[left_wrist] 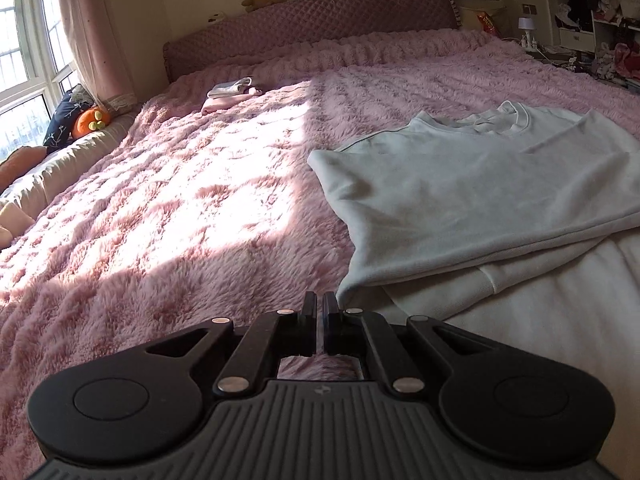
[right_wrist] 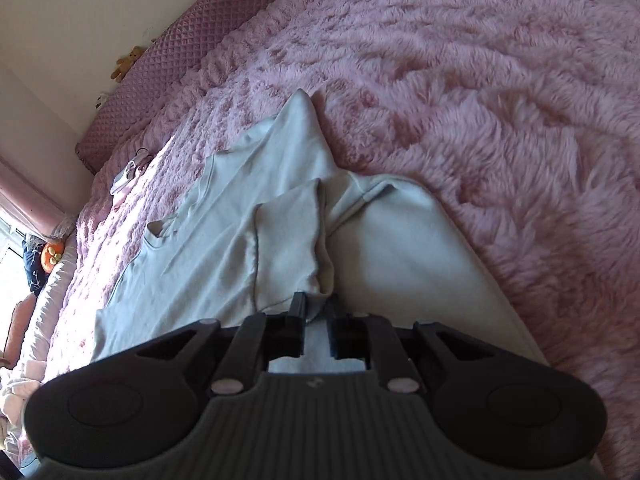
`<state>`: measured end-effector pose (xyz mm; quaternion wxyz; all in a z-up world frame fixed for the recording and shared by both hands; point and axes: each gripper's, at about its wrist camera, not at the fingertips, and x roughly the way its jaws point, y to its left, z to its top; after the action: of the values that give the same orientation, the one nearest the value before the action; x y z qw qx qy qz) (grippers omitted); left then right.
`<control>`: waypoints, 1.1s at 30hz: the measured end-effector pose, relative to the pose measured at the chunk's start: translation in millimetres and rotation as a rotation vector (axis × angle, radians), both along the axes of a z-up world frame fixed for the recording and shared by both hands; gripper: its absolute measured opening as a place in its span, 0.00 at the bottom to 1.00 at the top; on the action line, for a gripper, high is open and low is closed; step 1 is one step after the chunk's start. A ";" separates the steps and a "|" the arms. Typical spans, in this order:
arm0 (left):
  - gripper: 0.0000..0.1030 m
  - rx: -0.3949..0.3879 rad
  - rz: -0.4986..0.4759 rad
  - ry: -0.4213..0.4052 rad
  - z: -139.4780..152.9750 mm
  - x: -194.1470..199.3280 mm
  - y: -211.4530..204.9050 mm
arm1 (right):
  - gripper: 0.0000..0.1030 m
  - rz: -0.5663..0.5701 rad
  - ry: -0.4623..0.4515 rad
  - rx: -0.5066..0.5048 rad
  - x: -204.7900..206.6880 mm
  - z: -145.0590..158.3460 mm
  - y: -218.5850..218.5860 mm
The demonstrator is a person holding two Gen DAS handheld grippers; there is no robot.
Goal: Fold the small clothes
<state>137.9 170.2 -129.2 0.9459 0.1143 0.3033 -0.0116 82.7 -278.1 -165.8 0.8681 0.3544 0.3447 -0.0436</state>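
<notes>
A pale grey-blue long-sleeved cotton sweatshirt (left_wrist: 480, 176) is lying flat on a fluffy pink plush bedspread (left_wrist: 180, 208), its ribbed round collar (left_wrist: 516, 118) pointing toward the headboard and its lower part overlapping a white fabric layer (left_wrist: 560, 312) at the near edge of the bed. In the right wrist view, one sleeve (right_wrist: 288, 240) of the sweatshirt is lying doubled back over the body of the garment, and its cuff end is bunching up between the black fingers of the right claw (right_wrist: 316, 312); the jaws are standing slightly apart with the cloth sitting in the gap, and the pads are appearing to pinch it. The left claw (left_wrist: 319, 306) is sitting just beside the left hem corner of the sweatshirt, above the bedspread, with its jaws fully closed and nothing showing between them. Farther up the bed, a small stack of folded pink and grey clothes (left_wrist: 230, 94) is resting in a patch of sunlight, well apart from the sweatshirt. A quilted mauve headboard (left_wrist: 320, 20) is running along the far edge, with a brown plush toy (left_wrist: 264, 0) sitting on top of it. An orange round soft toy (left_wrist: 92, 122) is lying beside a dark floral cushion (left_wrist: 66, 120) near the window, and open shelves (left_wrist: 600, 12) holding clothes are standing at the far right.
</notes>
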 end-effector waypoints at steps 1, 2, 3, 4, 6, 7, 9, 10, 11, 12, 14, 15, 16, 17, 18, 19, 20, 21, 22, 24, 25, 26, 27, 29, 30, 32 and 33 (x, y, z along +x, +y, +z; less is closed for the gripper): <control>0.04 -0.033 0.012 -0.013 6.9 -1.2 3.8 | 0.09 -0.016 -0.006 -0.021 -3.4 5.4 -1.5; 0.05 -0.073 0.016 -0.026 14.4 -1.8 7.2 | 0.09 -0.019 -0.016 -0.034 -4.4 10.2 -2.7; 0.05 -0.118 0.019 -0.040 22.0 -1.1 9.2 | 0.09 -0.020 -0.033 -0.039 -4.7 15.4 -4.0; 0.05 -0.160 0.019 -0.050 27.8 1.5 10.1 | 0.09 -0.017 -0.059 -0.038 -2.3 23.7 -4.4; 0.06 -0.256 0.010 -0.057 35.5 9.8 9.8 | 0.24 -0.005 -0.089 -0.050 5.6 32.1 -3.4; 0.08 -0.315 0.005 -0.054 37.2 17.4 7.5 | 0.28 -0.014 -0.109 -0.072 13.7 37.2 -2.3; 0.10 -0.399 -0.010 -0.053 36.9 28.6 3.0 | 0.35 -0.016 -0.130 -0.109 29.2 38.0 0.2; 0.14 -0.444 -0.027 -0.052 34.9 34.3 -1.3 | 0.35 -0.016 -0.119 -0.121 38.1 36.2 0.9; 0.23 -0.467 -0.036 -0.062 33.1 39.0 -5.1 | 0.36 -0.014 -0.103 -0.127 46.5 32.7 0.8; 0.28 -0.485 -0.045 -0.071 31.3 42.7 -8.4 | 0.36 -0.020 -0.087 -0.130 54.4 28.8 1.4; 0.40 -0.512 -0.053 -0.090 25.0 53.4 -17.4 | 0.36 -0.011 -0.063 -0.139 65.8 20.6 1.9; 0.42 -0.513 -0.050 -0.085 20.8 59.2 -20.4 | 0.31 -0.005 -0.048 -0.143 69.9 17.4 3.3; 0.42 -0.512 -0.041 -0.070 15.8 64.5 -22.4 | 0.20 0.010 -0.046 -0.135 72.4 13.5 4.5; 0.42 -0.514 -0.026 -0.056 10.5 68.0 -23.0 | 0.01 0.022 -0.046 -0.136 72.6 12.5 6.0; 0.42 -0.521 -0.010 -0.037 4.3 70.8 -22.2 | 0.01 0.022 -0.051 -0.147 71.6 14.1 6.9; 0.42 -0.524 0.006 -0.024 -0.2 72.1 -20.9 | 0.00 0.019 -0.075 -0.165 68.4 17.8 8.2; 0.42 -0.522 0.023 -0.017 -3.7 72.4 -19.4 | 0.00 0.018 -0.101 -0.184 64.2 22.6 9.9; 0.42 -0.515 0.036 -0.011 -6.5 72.1 -17.9 | 0.00 0.016 -0.128 -0.209 58.9 28.2 11.3; 0.41 -0.497 0.055 -0.001 -10.2 71.2 -16.3 | 0.00 0.009 -0.142 -0.232 55.2 32.0 12.7; 0.40 -0.503 0.057 0.012 -16.2 70.8 -12.3 | 0.00 -0.006 -0.135 -0.263 52.3 31.2 13.6; 0.40 -0.503 0.054 0.021 -18.9 71.0 -11.0 | 0.00 0.012 -0.099 -0.269 56.1 23.2 12.8; 0.40 -0.493 0.051 0.030 -19.8 71.4 -12.0 | 0.01 0.022 -0.060 -0.262 59.6 15.3 11.0; 0.40 -0.491 0.050 0.029 -19.2 70.4 -12.0 | 0.02 0.026 -0.032 -0.236 61.0 6.5 7.7; 0.40 -0.499 0.047 0.014 -11.4 64.8 -13.0 | 0.10 0.003 -0.058 -0.191 51.1 6.1 0.7; 0.40 -0.511 0.037 0.002 -6.8 60.7 -13.1 | 0.25 -0.007 -0.071 -0.181 44.5 10.4 -1.8; 0.40 -0.537 0.013 -0.018 3.1 49.1 -15.0 | 0.39 -0.031 -0.098 -0.160 30.4 18.1 -5.1; 0.40 -0.543 0.004 -0.022 5.3 43.9 -15.5 | 0.39 -0.021 -0.101 -0.139 23.6 20.6 -6.0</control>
<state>181.9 154.7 -123.9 0.9452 -0.1440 0.2789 -0.0893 106.3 -284.1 -145.2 0.9064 0.2986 0.2931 -0.0587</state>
